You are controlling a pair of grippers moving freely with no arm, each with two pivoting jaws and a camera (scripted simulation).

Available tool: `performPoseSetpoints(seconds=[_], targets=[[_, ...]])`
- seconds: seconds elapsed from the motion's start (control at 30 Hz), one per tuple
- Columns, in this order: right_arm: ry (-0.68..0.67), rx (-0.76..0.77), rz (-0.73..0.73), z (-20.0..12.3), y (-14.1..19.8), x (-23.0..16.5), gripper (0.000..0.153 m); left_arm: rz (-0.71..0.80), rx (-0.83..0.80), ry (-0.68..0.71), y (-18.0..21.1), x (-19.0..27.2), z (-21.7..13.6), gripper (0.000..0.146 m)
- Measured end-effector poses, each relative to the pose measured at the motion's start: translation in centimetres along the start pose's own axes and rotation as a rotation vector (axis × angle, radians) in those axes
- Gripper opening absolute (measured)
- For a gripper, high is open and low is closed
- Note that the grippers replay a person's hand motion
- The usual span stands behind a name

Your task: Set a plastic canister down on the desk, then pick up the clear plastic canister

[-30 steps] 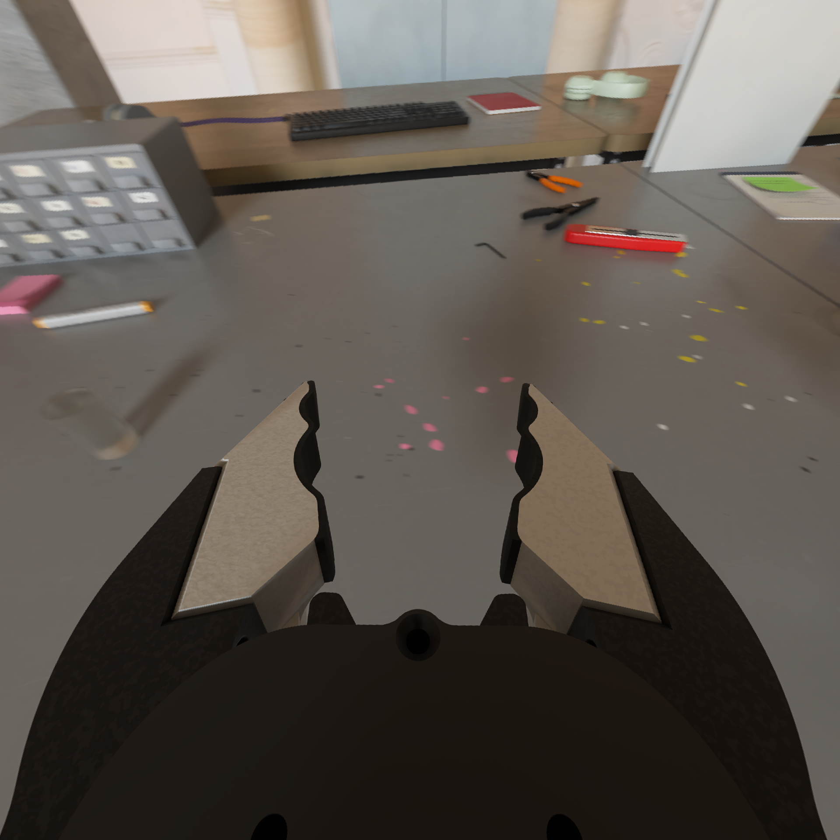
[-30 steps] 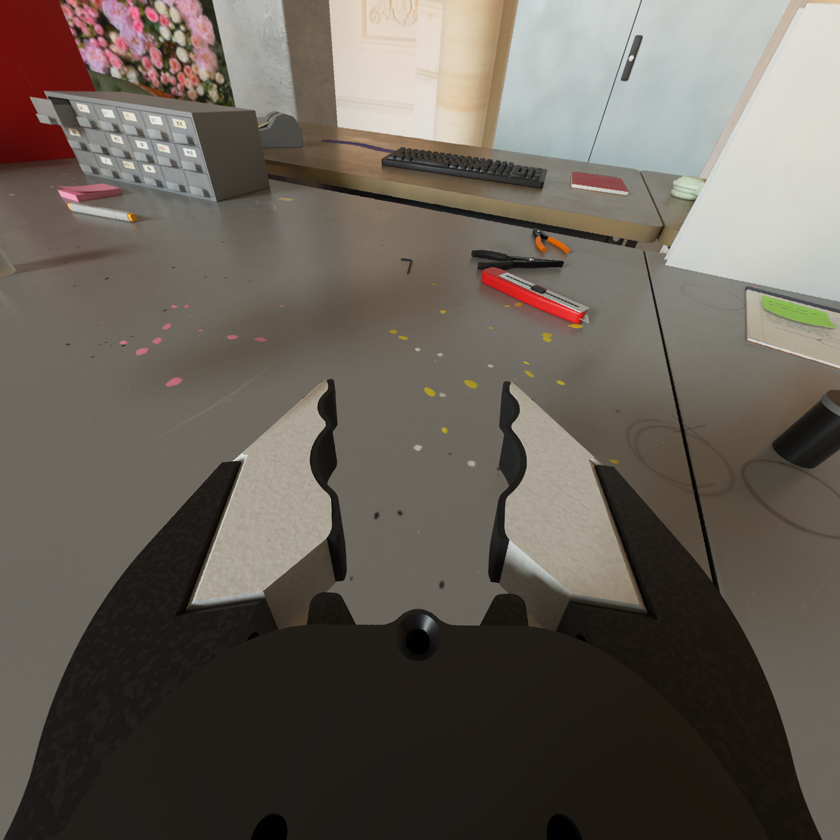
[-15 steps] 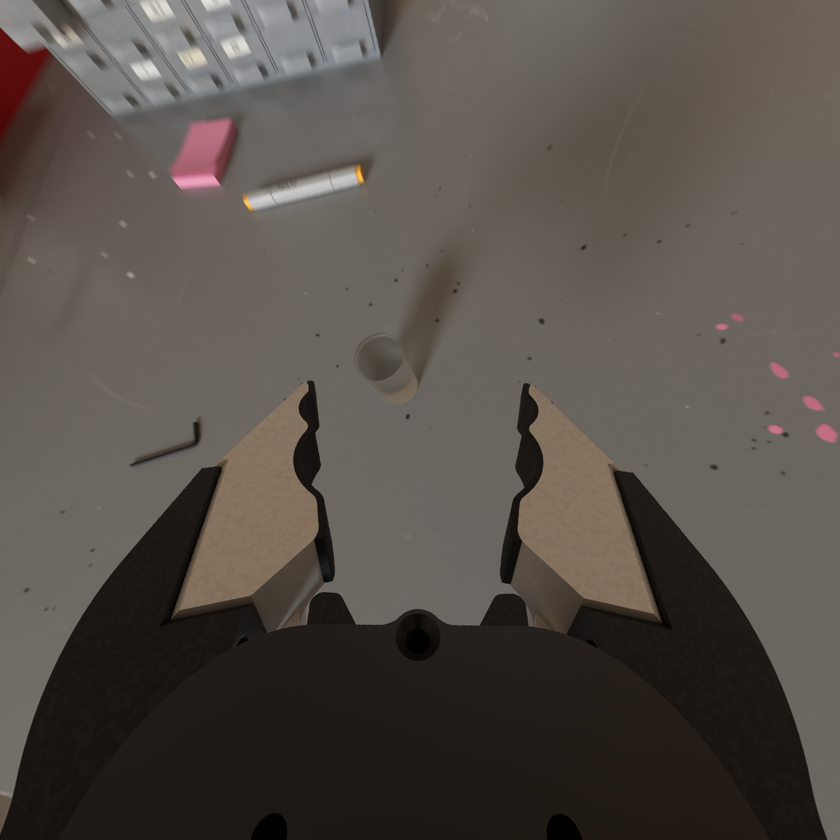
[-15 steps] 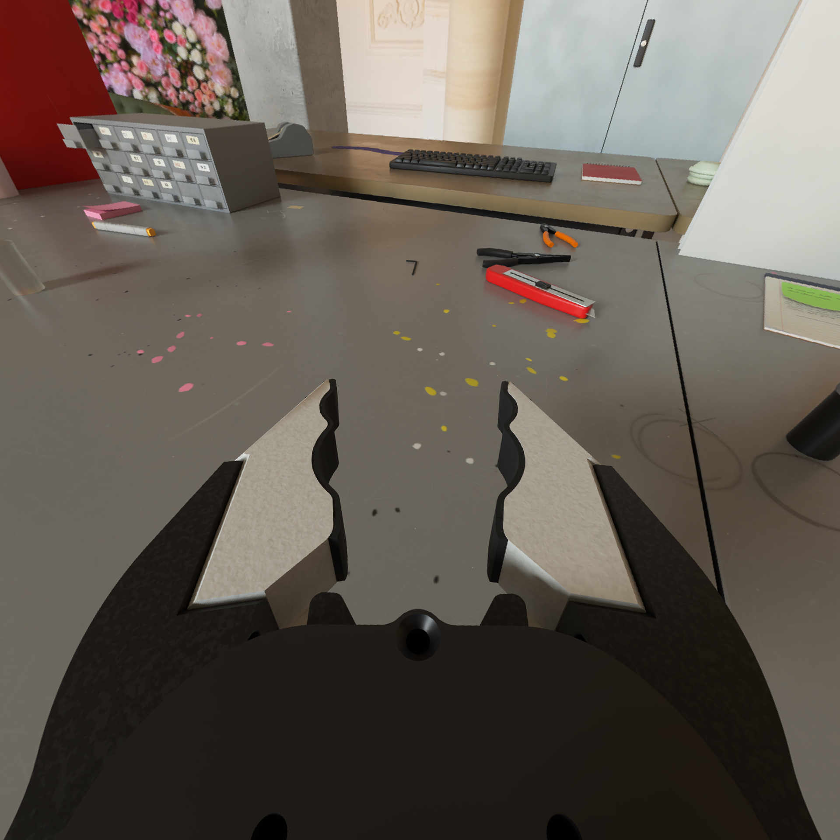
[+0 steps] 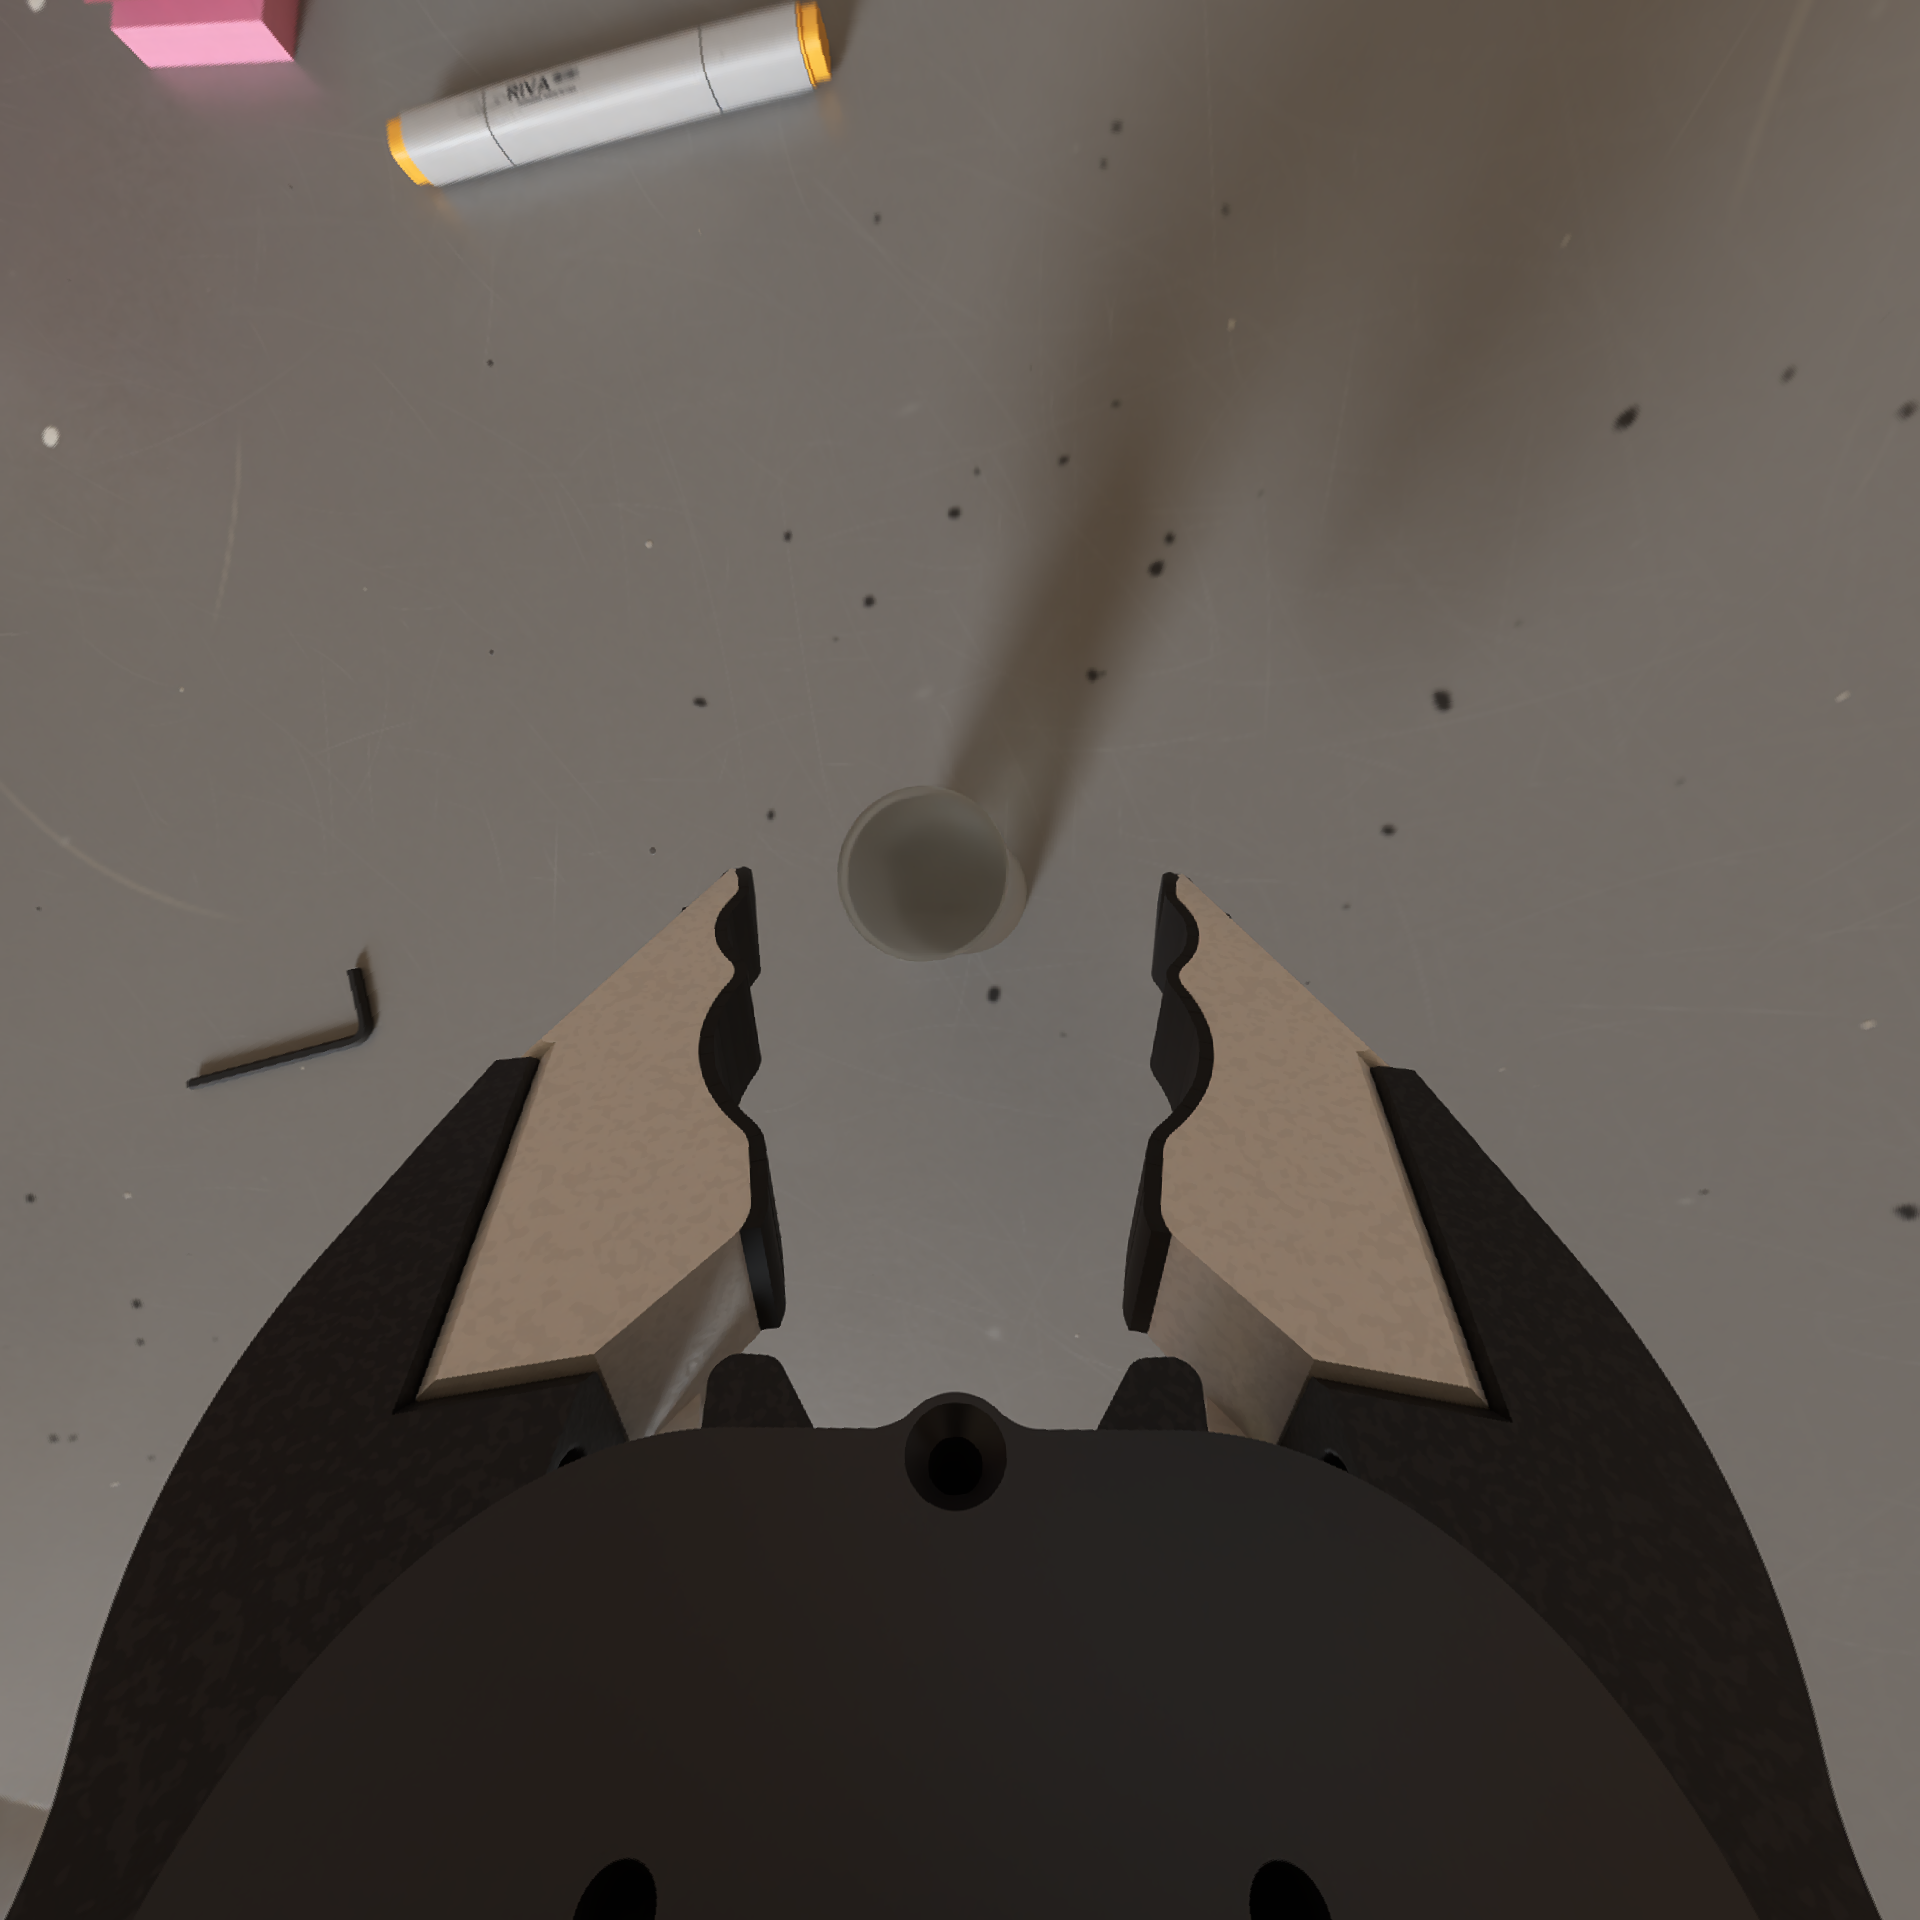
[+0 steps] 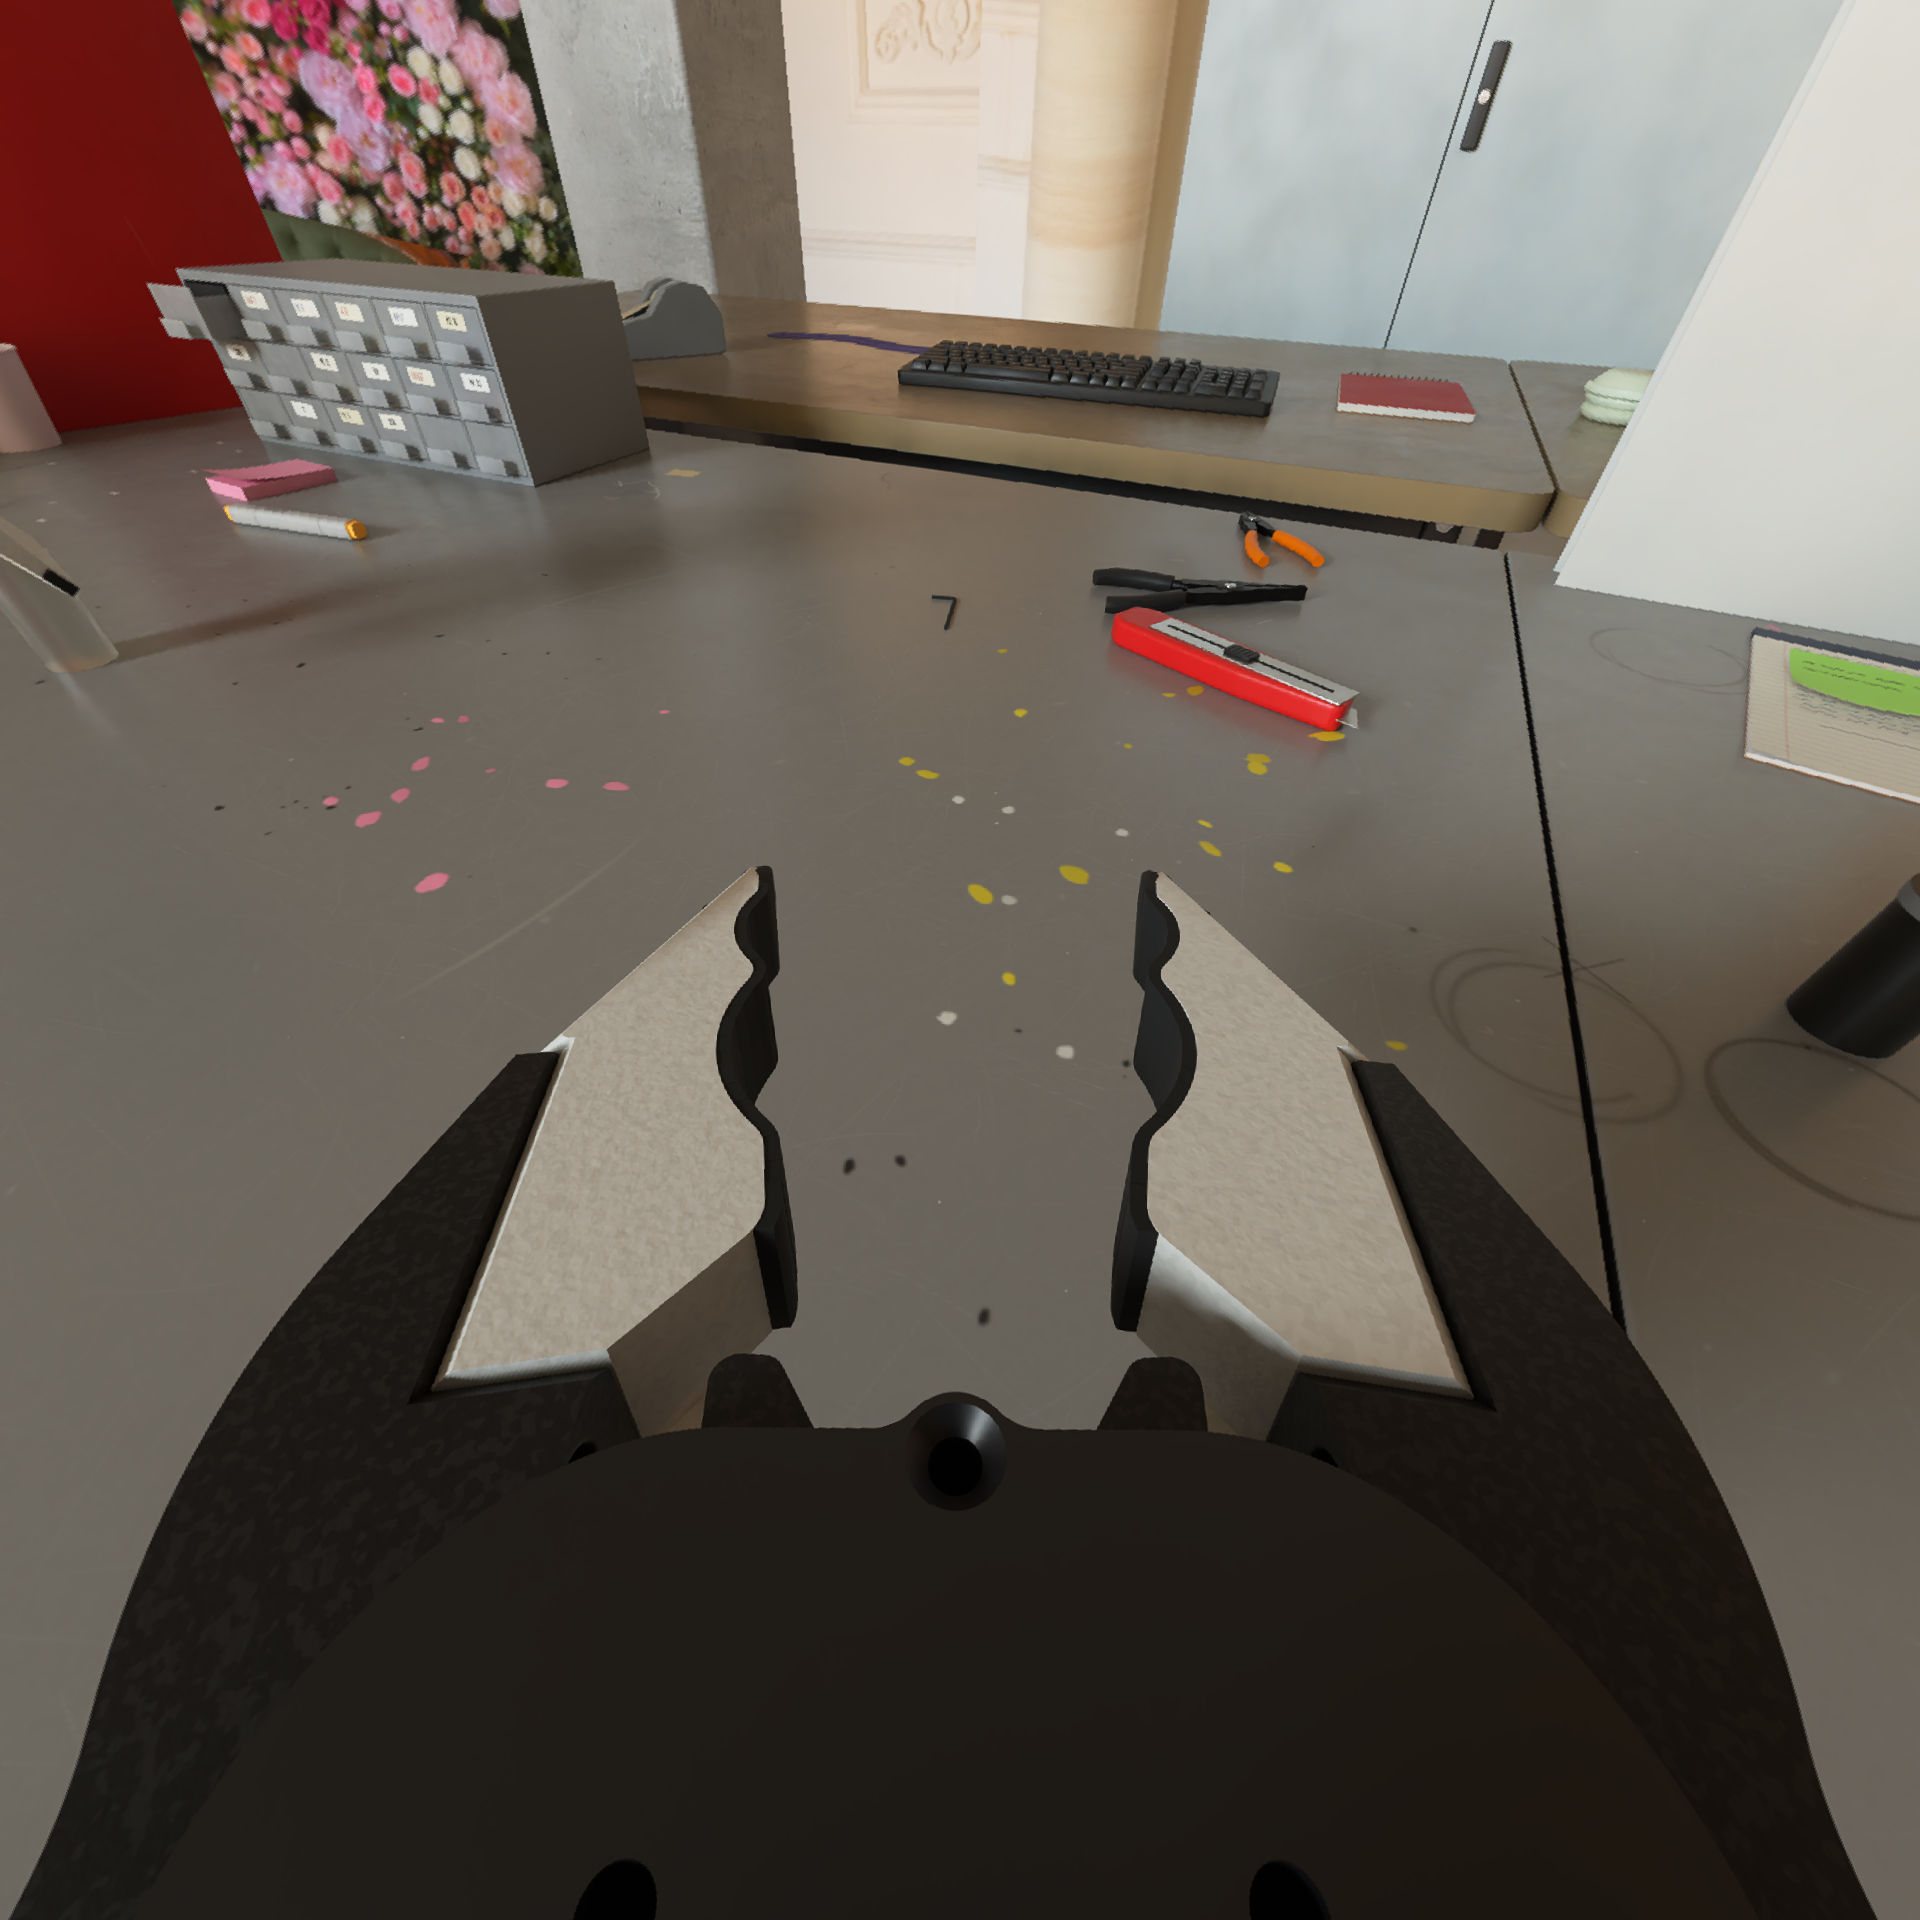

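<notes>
A clear plastic canister [image 5: 925, 873] stands upright on the grey desk [image 5: 1455, 623], seen from above in the left wrist view. My left gripper [image 5: 956, 883] is open and empty, pointing down; the canister lies just past the fingertips, in line with the gap and nearer the left finger. The canister also shows at the far left of the right wrist view [image 6: 68, 634]. My right gripper [image 6: 951, 883] is open and empty above the desk. A black canister [image 6: 1865, 987] stands on the desk at the right edge of that view.
A white marker [image 5: 608, 94], a pink pad [image 5: 208, 31] and a hex key [image 5: 286, 1039] lie near the clear canister. Farther off are a grey drawer cabinet [image 6: 416, 364], a red utility knife [image 6: 1231, 670], pliers [image 6: 1195, 592] and a notepad [image 6: 1834, 717].
My left gripper has swung from looking across the desk to pointing down over the clear canister, then moved closer to it. My right gripper has shifted only slightly; both stay open.
</notes>
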State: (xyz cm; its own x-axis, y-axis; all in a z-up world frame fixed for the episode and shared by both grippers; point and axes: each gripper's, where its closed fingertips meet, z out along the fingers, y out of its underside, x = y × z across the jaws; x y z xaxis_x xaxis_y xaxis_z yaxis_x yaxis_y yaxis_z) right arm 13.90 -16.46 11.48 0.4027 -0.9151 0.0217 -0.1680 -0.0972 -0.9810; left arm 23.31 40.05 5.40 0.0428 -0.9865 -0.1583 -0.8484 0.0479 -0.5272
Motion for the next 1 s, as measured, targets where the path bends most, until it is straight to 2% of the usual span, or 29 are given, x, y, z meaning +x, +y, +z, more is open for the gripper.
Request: performPoseSetpoints(seconds=[0.37,0.43,0.53,0.87,1.0], targets=[[-0.022,-0.022,0.001,0.1,0.4,-0.2,0.068,0.036,-0.028,-0.087,0.5,-0.9,0.9,0.058],[-0.026,-0.027,-0.003,0.1,0.5,-0.3,0.068,0.04,-0.031,-0.121,0.7,-1.2,1.1,0.05],[-0.029,-0.029,-0.003,0.0,0.5,-0.3,0.068,0.006,-0.02,-0.077,0.7,-0.9,1.3,0.037],[-0.03,-0.029,-0.004,-0.2,0.3,-0.3,0.065,0.022,-0.001,-0.046,0.6,-0.6,1.0,0.037],[-0.043,-0.028,-0.017,-0.2,0.1,-0.5,0.064,0.049,0.054,-0.017,-0.3,-0.4,-0.9,0.037]])
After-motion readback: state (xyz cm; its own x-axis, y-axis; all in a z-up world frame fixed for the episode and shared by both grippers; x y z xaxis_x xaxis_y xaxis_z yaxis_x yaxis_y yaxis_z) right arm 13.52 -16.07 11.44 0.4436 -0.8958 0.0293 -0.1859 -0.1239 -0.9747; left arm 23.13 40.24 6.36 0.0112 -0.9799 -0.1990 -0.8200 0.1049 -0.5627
